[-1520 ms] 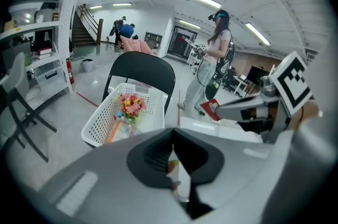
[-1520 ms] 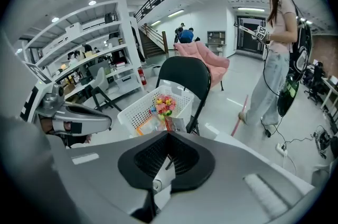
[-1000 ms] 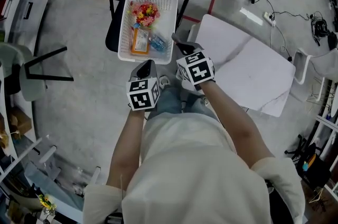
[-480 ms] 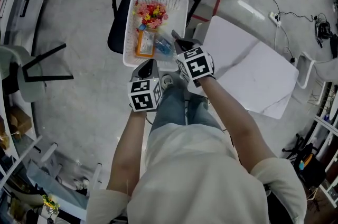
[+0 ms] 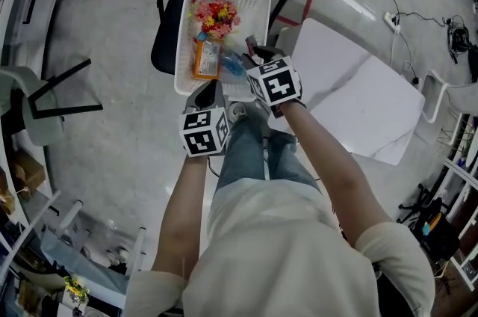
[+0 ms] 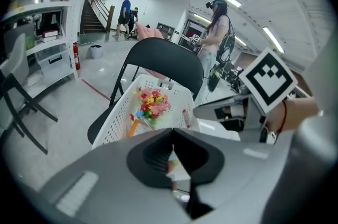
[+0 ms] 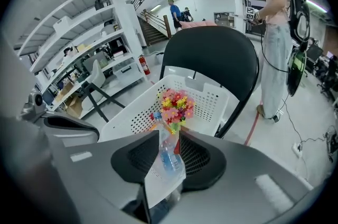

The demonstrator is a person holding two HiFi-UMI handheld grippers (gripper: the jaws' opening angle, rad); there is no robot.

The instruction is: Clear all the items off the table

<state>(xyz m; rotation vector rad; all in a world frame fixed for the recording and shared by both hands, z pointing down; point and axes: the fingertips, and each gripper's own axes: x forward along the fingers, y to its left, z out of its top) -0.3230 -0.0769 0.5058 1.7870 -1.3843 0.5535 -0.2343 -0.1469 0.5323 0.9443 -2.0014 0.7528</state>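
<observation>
**Letting Go Over the Basket (image 5: 184, 39)**

Hanging over the near right corner of the white lattice basket, the right gripper (image 7: 169, 136) pointed steeply down. Its jaws had just been opening and stood a little apart. A thin white sheet (image 7: 161, 186) still sat in the gap between them, and its left edge lay close along the left jaw. The pads no longer pressed on it, so far as the right gripper view showed.

Through the same gap a clear water bottle (image 7: 170, 158) with a blue label showed. It lay in the basket just past the jaw tips.

The left gripper (image 6: 172, 133) was just in front of the basket's near edge, to the left of the right one. Its jaw tips met and held nothing. Only a narrow slit opened below the tips, and basket contents showed through it.

The basket rested on the seat of a black folding chair (image 5: 166, 46). At its far end lay a bunch of red, pink and yellow flowers (image 5: 214, 15). An orange packet (image 5: 203, 57) lay nearer the middle, with the bottle just beside it on the right.

A white table (image 5: 358, 95) stood to the right of the chair, near the person's right forearm.
</observation>
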